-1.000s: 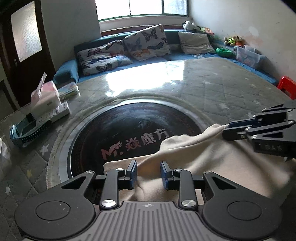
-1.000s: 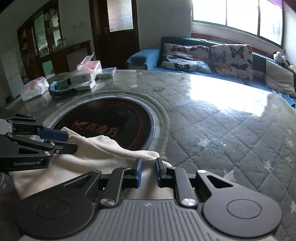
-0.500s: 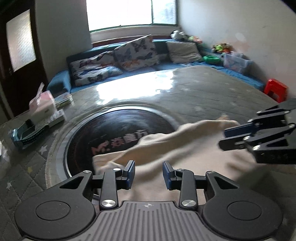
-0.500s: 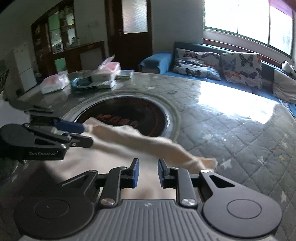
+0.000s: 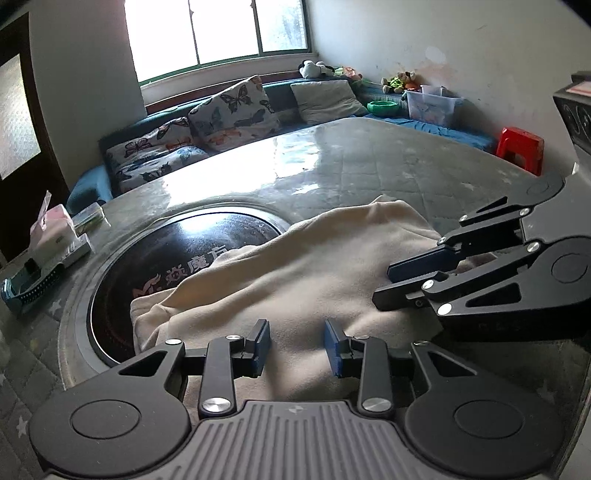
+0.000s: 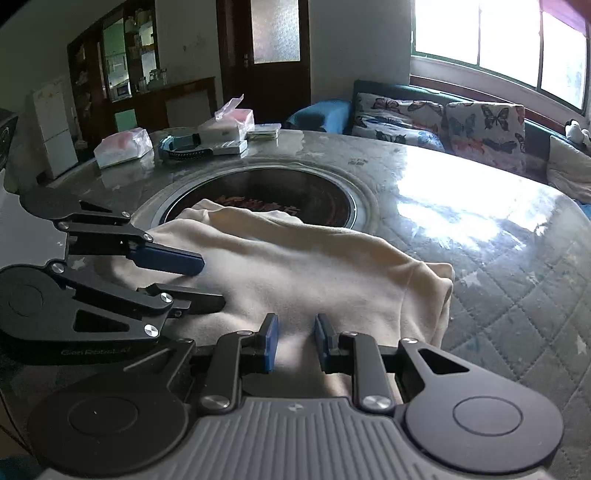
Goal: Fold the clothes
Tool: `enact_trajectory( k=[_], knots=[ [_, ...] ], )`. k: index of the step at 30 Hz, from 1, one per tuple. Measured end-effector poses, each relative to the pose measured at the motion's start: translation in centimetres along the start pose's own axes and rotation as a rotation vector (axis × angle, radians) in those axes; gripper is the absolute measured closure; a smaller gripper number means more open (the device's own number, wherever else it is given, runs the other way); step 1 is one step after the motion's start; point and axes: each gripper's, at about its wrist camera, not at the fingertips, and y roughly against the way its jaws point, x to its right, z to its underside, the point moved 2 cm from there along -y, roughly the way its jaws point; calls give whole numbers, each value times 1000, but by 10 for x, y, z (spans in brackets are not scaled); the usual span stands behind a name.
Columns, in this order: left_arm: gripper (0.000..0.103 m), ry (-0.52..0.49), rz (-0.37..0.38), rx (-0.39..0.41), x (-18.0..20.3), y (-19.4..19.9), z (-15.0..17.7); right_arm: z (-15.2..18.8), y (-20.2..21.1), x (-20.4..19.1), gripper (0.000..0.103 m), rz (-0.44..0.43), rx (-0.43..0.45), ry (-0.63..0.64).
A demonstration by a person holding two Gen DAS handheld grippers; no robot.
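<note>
Left gripper [image 5: 297,345]: its 2 blue pads stand apart over the cloth, nothing pinched between them; open. In the right view it enters from the left edge [image 6: 207,284], turned on its side, one finger above the other with a gap between.
Right gripper [image 6: 295,343]: pads parted by a narrower gap, cloth lying below and between them but not clamped; open. In the left view it enters from the right [image 5: 384,286], also on its side.
Cloth [image 5: 314,266]: cream, bunched in a long ridge on the table, its near edge under both grippers and its far-left part lying over the dark disc.
Cloth, right view only [image 6: 432,291]: the right end shows as a folded corner hanging down in a small loop.
Disc [image 5: 155,258]: round, black and glossy, set in the table [image 5: 369,155], red and white lettering partly covered by the cloth.
Table clutter: tissue pack [image 5: 51,229] and a blue case [image 5: 26,284] at the far-left rim, seen in both views.
Right view only: a second wrapped pack [image 6: 123,146], a door [image 6: 275,51] and shelves [image 6: 122,66] behind.
Left view only: red stool [image 5: 521,147], clear bin [image 5: 432,107], soft toys [image 5: 400,79] by the wall.
Far: sofa with butterfly cushions [image 5: 232,110] under the window [image 5: 221,33].
</note>
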Motion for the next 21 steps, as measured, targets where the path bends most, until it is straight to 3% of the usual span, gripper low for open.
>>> enact_trajectory(
  k=[7, 13, 21],
  knots=[
    [67, 10, 1, 5, -6, 8, 2, 4, 28, 11, 82, 19, 46, -40],
    [67, 48, 12, -3, -10, 8, 7, 20, 23, 28, 83, 45, 5, -90],
    [67, 124, -31, -3, -39, 19, 11, -2, 25, 33, 83, 52, 53, -80]
  ],
)
